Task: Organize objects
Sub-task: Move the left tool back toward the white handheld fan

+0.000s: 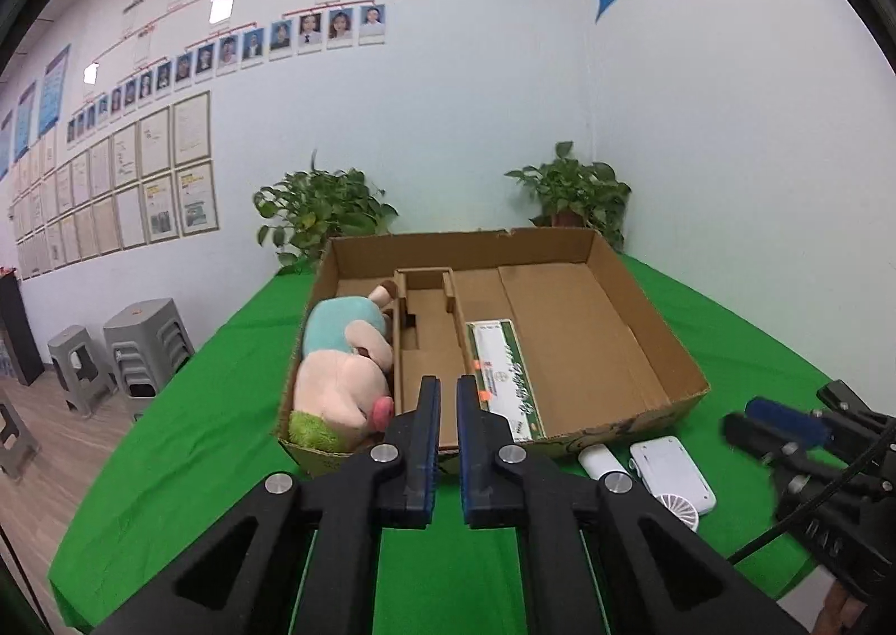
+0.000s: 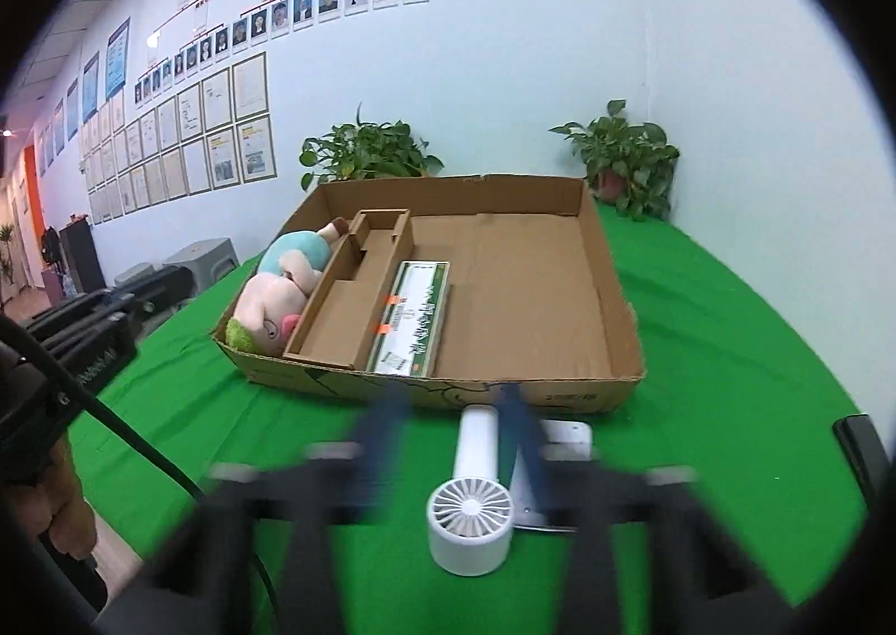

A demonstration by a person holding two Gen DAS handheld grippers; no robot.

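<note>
An open cardboard box (image 1: 644, 299) lies on the green table. Inside, a plush pig (image 1: 341, 372) fills the left compartment, and a long green-and-white carton (image 1: 504, 377) lies beside a cardboard insert (image 1: 425, 321). My left gripper (image 1: 446, 394) hovers over the box's near wall, jaws nearly together with nothing between them. A white handheld fan (image 2: 470, 517) lies in front of the box, next to a flat white device (image 2: 565, 436). My right gripper (image 2: 453, 400) is blurred above the fan's handle. In the left wrist view the right gripper (image 1: 750, 425) is off to the right of the fan (image 1: 602, 461), its fingers close together.
Two potted plants (image 1: 325, 209) (image 1: 577, 192) stand behind the box against the wall. Grey stools (image 1: 145, 349) sit on the floor left of the table. A hand (image 2: 61, 495) holds the left gripper (image 2: 84, 332). A dark object (image 2: 862, 456) sits at the table's right edge.
</note>
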